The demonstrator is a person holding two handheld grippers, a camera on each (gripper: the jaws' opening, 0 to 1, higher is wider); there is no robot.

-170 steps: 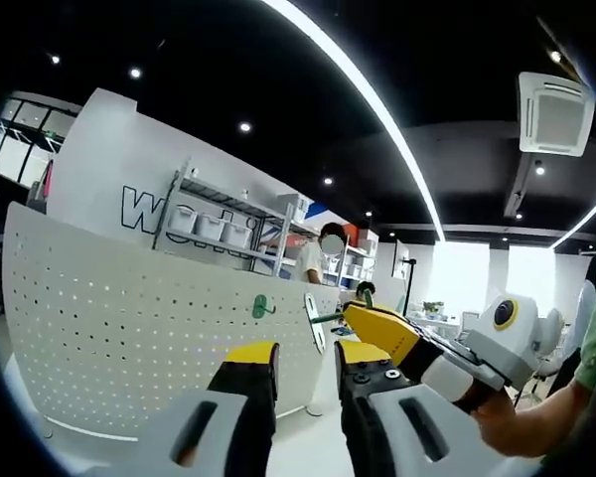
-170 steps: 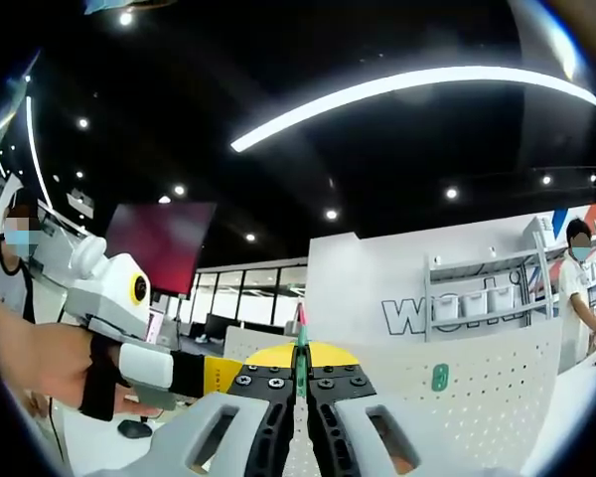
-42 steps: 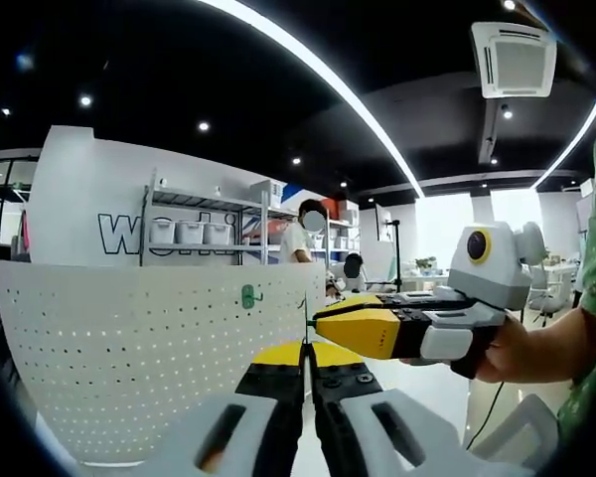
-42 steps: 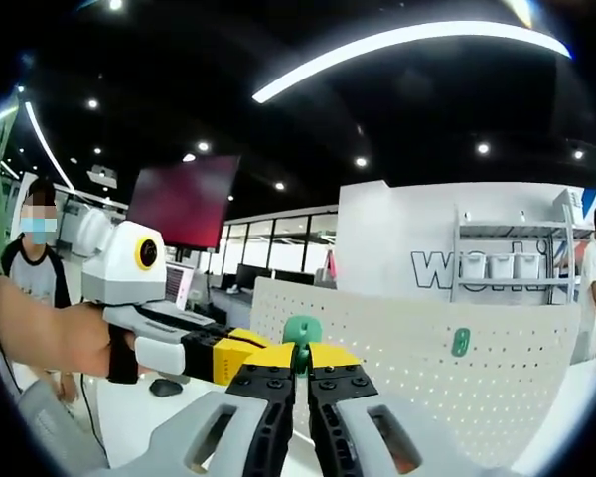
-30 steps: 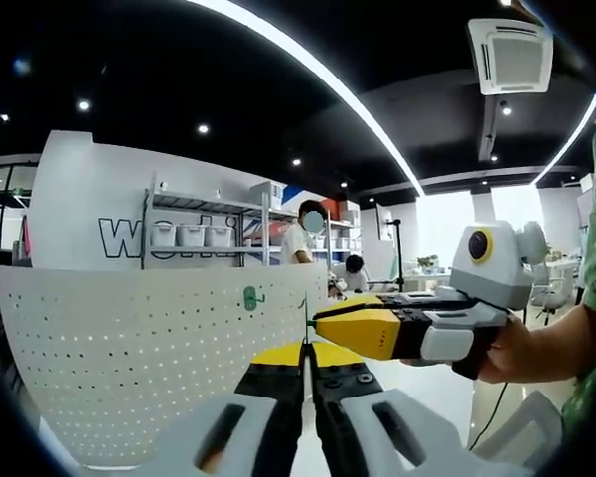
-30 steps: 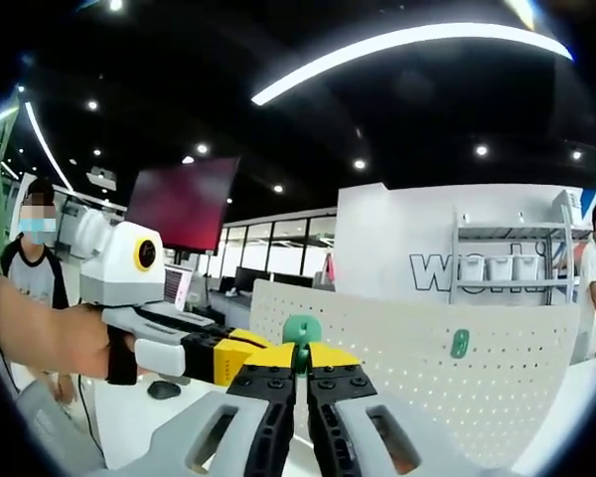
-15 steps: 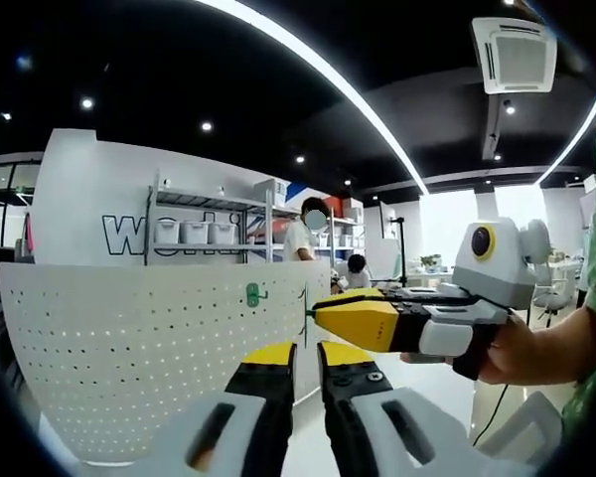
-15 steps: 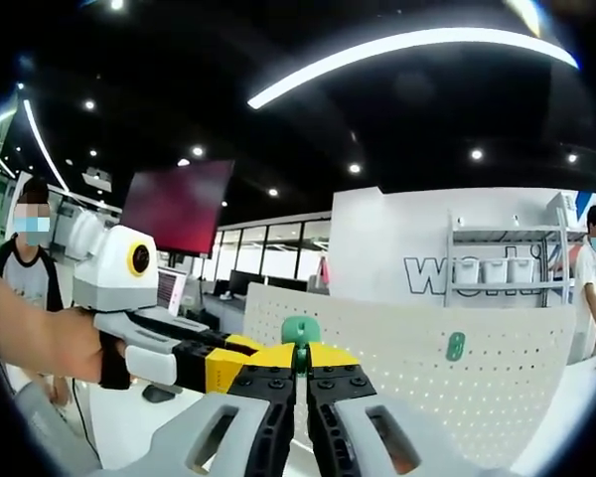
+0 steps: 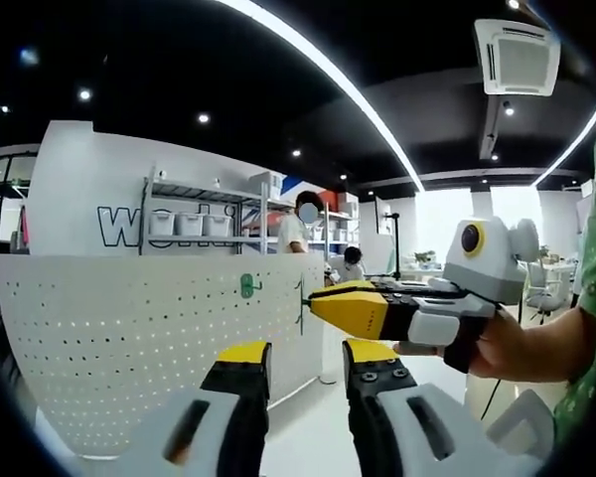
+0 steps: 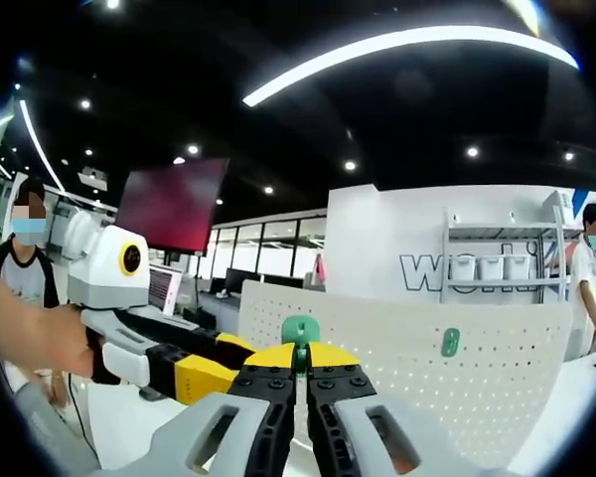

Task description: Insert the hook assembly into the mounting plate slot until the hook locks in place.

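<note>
Two hand-held grippers, left (image 9: pixel 305 363) parted and empty, right (image 10: pixel 300 370) clamping green hook (image 10: pixel 300 331), pegboard (image 10: pixel 457 388) behind

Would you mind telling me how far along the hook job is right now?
One green hook already hangs on the white pegboard. The right gripper is shut on a second green hook, in front of the board. The left gripper is open and empty. Pushing that hook in until it locks is left.

Hook (image 9: pixel 246 286) on pegboard (image 9: pixel 129 338); shelf rack (image 9: pixel 194 219) behind; person (image 9: pixel 296 231) beside rack
</note>
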